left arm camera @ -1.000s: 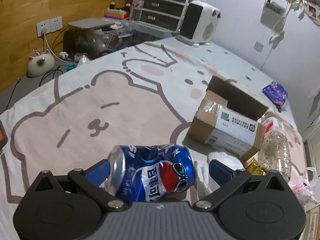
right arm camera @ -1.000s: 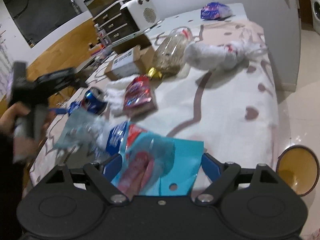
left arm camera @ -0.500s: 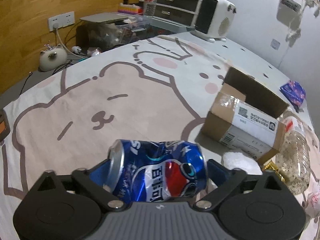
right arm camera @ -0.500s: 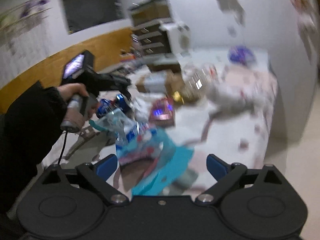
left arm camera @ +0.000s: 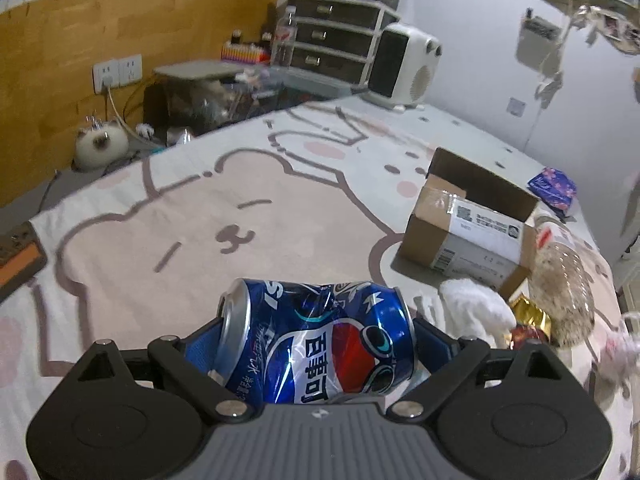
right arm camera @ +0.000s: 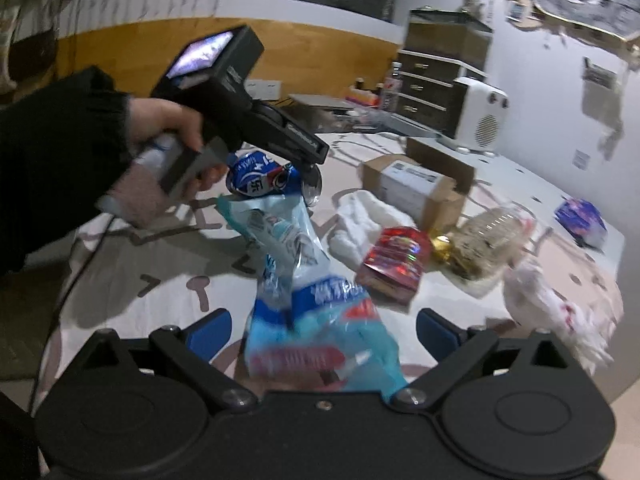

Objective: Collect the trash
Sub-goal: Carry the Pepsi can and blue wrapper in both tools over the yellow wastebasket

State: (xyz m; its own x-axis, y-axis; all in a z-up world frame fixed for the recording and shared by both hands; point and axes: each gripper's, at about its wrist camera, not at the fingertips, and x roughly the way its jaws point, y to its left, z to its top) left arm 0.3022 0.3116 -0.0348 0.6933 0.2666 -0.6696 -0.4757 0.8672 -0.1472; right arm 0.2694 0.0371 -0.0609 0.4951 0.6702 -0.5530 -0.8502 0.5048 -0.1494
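Note:
A dented blue Pepsi can [left arm camera: 320, 344] lies crosswise in my left gripper [left arm camera: 316, 332], whose blue pads press on both of its ends, a little above the bear-print bed cover [left arm camera: 200, 232]. The right wrist view shows the same can [right arm camera: 256, 180] under the left gripper [right arm camera: 280, 178], which a hand in a black sleeve holds. A crumpled light-blue plastic snack bag [right arm camera: 312, 280] sits loose between the wide-apart jaws of my right gripper [right arm camera: 322, 324]. Its pads do not touch the bag.
On the bed to the right lie a cardboard box [left arm camera: 464, 232], a clear plastic bottle [left arm camera: 564, 280], white tissue [left arm camera: 476, 304], a red packet [right arm camera: 394, 264], a white plastic bag [right arm camera: 560, 312] and a purple packet [left arm camera: 552, 188]. A white heater [left arm camera: 404, 68] stands at the back.
The left jaws closed onto the can's ends and carried it forward. The right gripper rolled upright and rose, its jaws spread wider, and the blue bag now stands loose between them.

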